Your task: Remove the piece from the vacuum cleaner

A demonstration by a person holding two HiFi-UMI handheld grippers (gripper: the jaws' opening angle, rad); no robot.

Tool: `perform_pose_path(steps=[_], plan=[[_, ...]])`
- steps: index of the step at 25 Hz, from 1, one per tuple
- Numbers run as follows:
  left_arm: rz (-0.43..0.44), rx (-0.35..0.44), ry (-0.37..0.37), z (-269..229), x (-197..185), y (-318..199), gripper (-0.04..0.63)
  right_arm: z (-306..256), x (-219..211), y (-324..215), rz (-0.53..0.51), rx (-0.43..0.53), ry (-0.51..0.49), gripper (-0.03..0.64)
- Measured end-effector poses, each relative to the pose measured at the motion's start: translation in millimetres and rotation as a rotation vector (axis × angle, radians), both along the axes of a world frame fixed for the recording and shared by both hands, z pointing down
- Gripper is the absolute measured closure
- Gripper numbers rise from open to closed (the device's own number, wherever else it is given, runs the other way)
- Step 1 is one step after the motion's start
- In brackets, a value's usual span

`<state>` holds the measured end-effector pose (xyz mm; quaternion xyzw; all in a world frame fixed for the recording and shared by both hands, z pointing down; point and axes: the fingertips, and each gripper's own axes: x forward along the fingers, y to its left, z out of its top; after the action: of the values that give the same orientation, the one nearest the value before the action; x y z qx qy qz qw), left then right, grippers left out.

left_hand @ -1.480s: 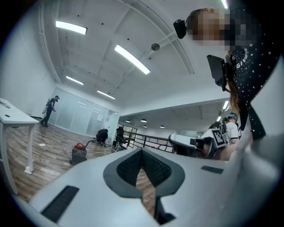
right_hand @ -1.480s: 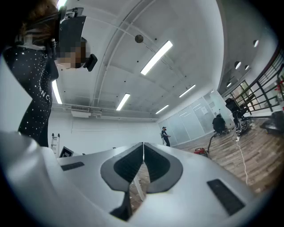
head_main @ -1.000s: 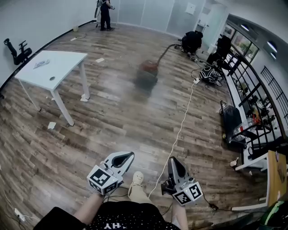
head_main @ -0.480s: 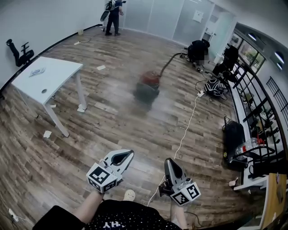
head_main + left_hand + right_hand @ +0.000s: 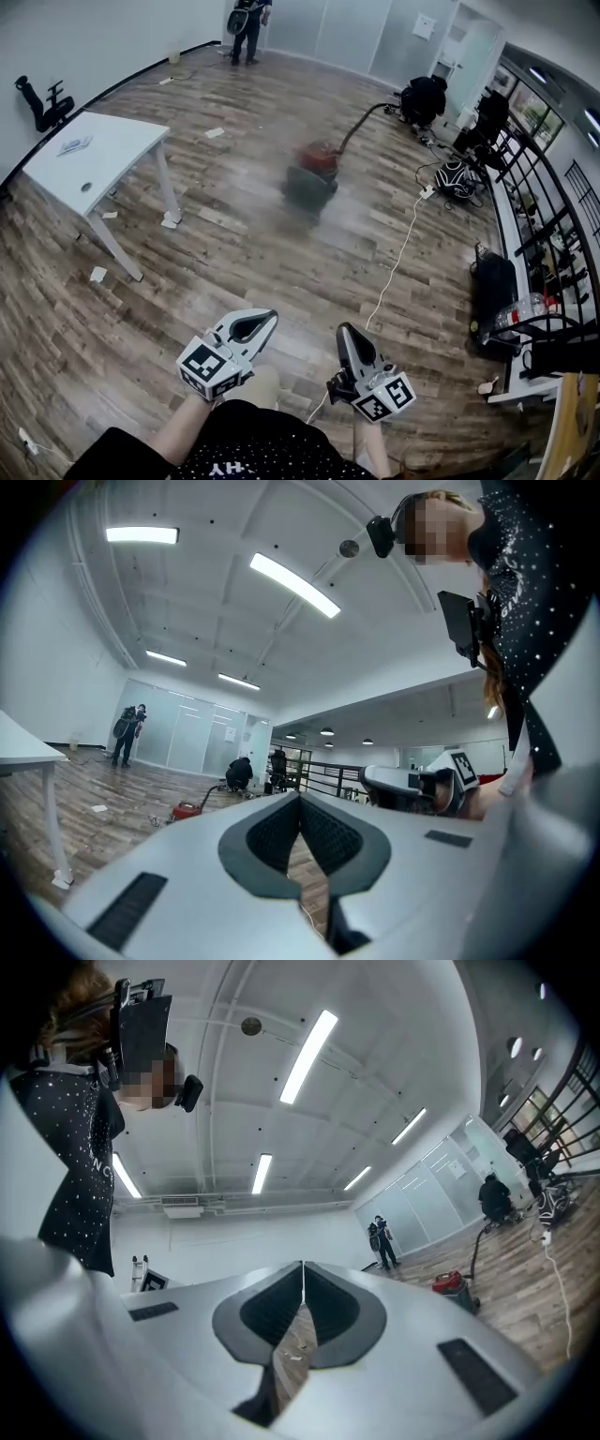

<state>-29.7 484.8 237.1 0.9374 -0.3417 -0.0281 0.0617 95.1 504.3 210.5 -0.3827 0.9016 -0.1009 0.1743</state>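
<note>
The red and dark vacuum cleaner [image 5: 313, 174] stands on the wooden floor some way ahead, its hose [image 5: 361, 120] curving off to the back right. It shows small in the left gripper view [image 5: 187, 810] and in the right gripper view [image 5: 452, 1283]. My left gripper [image 5: 274, 316] and right gripper [image 5: 341, 328] are held side by side in front of my body, both far short of the vacuum. Each is shut, with the pads touching and nothing between them [image 5: 300, 795] [image 5: 302, 1266]. The piece on the vacuum cannot be made out at this distance.
A white table [image 5: 94, 150] stands at the left. A white cable [image 5: 398, 262] runs along the floor at right of my path. A black railing [image 5: 539, 216] with bags lines the right side. One person [image 5: 247, 17] stands far back; another [image 5: 424, 97] crouches by the hose.
I have walked forward: the vacuum, table and cable have drawn closer and slid lower in the head view. Both grippers have stayed shut and side by side.
</note>
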Motion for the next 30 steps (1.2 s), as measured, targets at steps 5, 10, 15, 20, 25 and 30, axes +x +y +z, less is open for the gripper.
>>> perform_pose_path(steps=[5, 10, 15, 20, 25, 30], plan=[[-0.002, -0.002, -0.006, 1, -4, -8, 0.595, 5, -3, -9, -0.004, -0.014, 0.001, 0.607], [-0.019, -0.021, -0.004, 6, -6, -19, 0.595, 8, -4, -21, -0.015, -0.026, -0.003, 0.607], [-0.023, -0.038, 0.000, 11, -5, -40, 0.595, 15, -6, -43, -0.026, -0.047, -0.002, 0.607], [-0.022, -0.041, 0.005, 16, 0, -80, 0.595, 21, -3, -83, -0.025, -0.052, -0.001, 0.607], [-0.017, -0.030, 0.011, 10, 3, -145, 0.595, 17, 3, -147, -0.022, -0.048, 0.015, 0.607], [0.000, -0.018, 0.010, -2, 4, -226, 0.595, 4, 5, -229, -0.001, -0.029, 0.013, 0.607]])
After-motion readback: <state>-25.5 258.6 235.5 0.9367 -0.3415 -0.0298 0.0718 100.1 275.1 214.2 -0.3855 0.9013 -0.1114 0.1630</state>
